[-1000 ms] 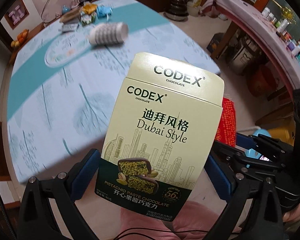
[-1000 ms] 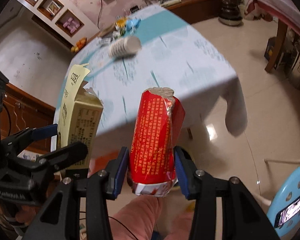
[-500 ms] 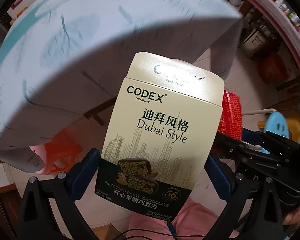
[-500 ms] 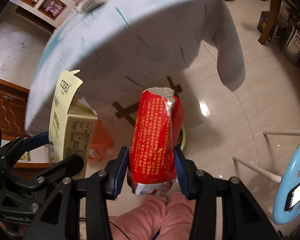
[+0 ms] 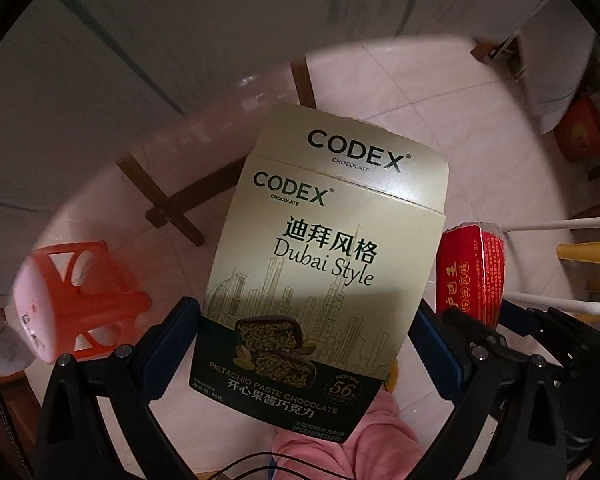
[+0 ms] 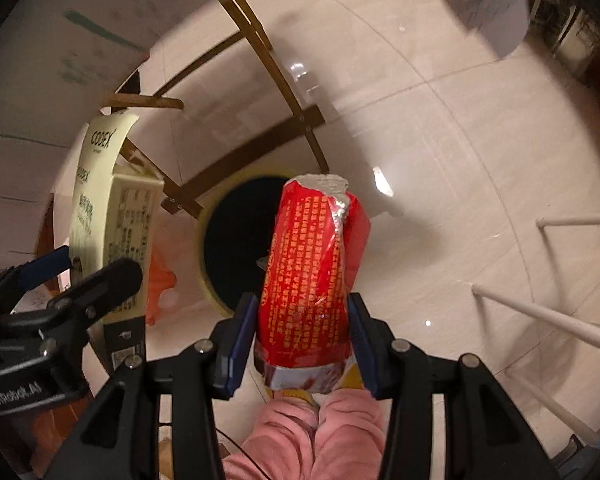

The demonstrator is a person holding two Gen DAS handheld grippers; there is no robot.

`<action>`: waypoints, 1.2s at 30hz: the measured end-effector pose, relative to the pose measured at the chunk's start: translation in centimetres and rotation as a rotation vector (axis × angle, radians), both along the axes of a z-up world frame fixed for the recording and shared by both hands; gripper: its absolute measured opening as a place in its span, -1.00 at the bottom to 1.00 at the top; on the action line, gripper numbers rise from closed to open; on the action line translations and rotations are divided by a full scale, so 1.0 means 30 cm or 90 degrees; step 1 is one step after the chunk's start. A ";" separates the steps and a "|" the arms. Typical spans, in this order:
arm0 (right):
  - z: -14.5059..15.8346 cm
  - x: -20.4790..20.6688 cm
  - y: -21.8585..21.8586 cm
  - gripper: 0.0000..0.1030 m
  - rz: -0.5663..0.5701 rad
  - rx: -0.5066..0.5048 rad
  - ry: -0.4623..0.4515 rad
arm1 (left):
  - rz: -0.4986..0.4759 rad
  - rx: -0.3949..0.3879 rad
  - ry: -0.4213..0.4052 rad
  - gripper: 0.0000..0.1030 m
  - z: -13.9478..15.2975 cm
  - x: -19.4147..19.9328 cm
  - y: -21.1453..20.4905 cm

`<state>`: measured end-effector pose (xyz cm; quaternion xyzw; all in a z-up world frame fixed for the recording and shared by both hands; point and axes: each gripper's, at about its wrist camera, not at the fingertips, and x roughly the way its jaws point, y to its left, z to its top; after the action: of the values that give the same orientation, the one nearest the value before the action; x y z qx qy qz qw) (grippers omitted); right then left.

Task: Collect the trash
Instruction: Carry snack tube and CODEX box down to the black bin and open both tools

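My left gripper [image 5: 300, 344] is shut on a cream and dark green CODEX chocolate box [image 5: 320, 256], held upright over the floor; the box also shows at the left of the right wrist view [image 6: 112, 220]. My right gripper [image 6: 302, 328] is shut on a torn red foil snack wrapper [image 6: 312, 272], which also shows in the left wrist view [image 5: 470, 276]. A round bin with a yellow rim and black inside [image 6: 236, 244] stands on the floor just beyond and left of the wrapper, partly hidden by it.
The table's draped cloth [image 5: 140, 40] and its wooden legs [image 6: 276, 80] hang over the pale tiled floor. An orange plastic stool [image 5: 84, 292] lies at the left. White chair rails [image 6: 548, 320] are at the right. Pink-clad knees [image 6: 308, 432] are below.
Both grippers have tilted and dropped from the tabletop down toward the floor under the table. The bin has come into the right wrist view. Both still hold their items.
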<state>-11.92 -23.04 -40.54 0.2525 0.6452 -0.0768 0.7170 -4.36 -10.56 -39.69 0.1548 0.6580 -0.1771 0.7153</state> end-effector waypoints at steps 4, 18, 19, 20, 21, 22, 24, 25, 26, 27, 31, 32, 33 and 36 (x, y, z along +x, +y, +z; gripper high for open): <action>-0.120 0.003 0.017 -0.12 0.000 0.003 0.009 | -0.012 -0.004 0.002 0.96 -0.105 -0.004 -0.001; -0.283 0.036 0.077 -0.09 0.024 -0.004 0.025 | -0.011 0.019 -0.002 0.98 -0.192 0.057 0.044; -0.287 0.041 0.079 -0.09 0.026 -0.005 0.025 | -0.007 0.016 -0.002 0.98 -0.193 0.061 0.055; -0.289 0.045 0.083 -0.09 0.027 -0.004 0.024 | -0.003 0.013 -0.001 0.98 -0.194 0.064 0.066; -0.298 0.055 0.083 -0.08 0.029 -0.004 0.024 | 0.000 0.011 -0.001 0.98 -0.195 0.066 0.075; -0.298 0.060 0.087 -0.08 0.032 -0.004 0.022 | 0.001 0.009 -0.001 0.98 -0.194 0.068 0.084; -0.302 0.071 0.093 -0.08 0.035 -0.003 0.018 | 0.002 0.009 0.000 0.99 -0.192 0.068 0.092; -0.299 0.071 0.093 -0.08 0.036 -0.002 0.016 | 0.002 0.008 -0.001 0.99 -0.193 0.071 0.098; -0.297 0.073 0.094 -0.08 0.037 -0.002 0.013 | 0.003 0.008 -0.002 0.99 -0.191 0.072 0.101; -0.296 0.076 0.097 -0.09 0.039 -0.002 0.011 | 0.006 0.007 -0.004 0.99 -0.189 0.073 0.107; -0.298 0.093 0.112 -0.09 0.046 -0.002 0.008 | 0.035 0.001 -0.006 0.99 -0.174 0.073 0.155; -0.301 0.101 0.118 -0.09 0.049 -0.002 0.007 | 0.043 -0.001 -0.004 0.99 -0.172 0.073 0.169; -0.301 0.106 0.123 -0.09 0.051 -0.001 0.005 | 0.053 -0.002 -0.003 0.99 -0.165 0.070 0.181; -0.292 0.131 0.141 -0.09 0.059 -0.003 -0.001 | 0.080 -0.006 -0.002 0.99 -0.142 0.060 0.228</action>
<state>-7.99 -18.80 -49.29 0.2206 0.6556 -0.0451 0.7208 -2.56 -3.72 -43.94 0.1097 0.6644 -0.1348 0.7269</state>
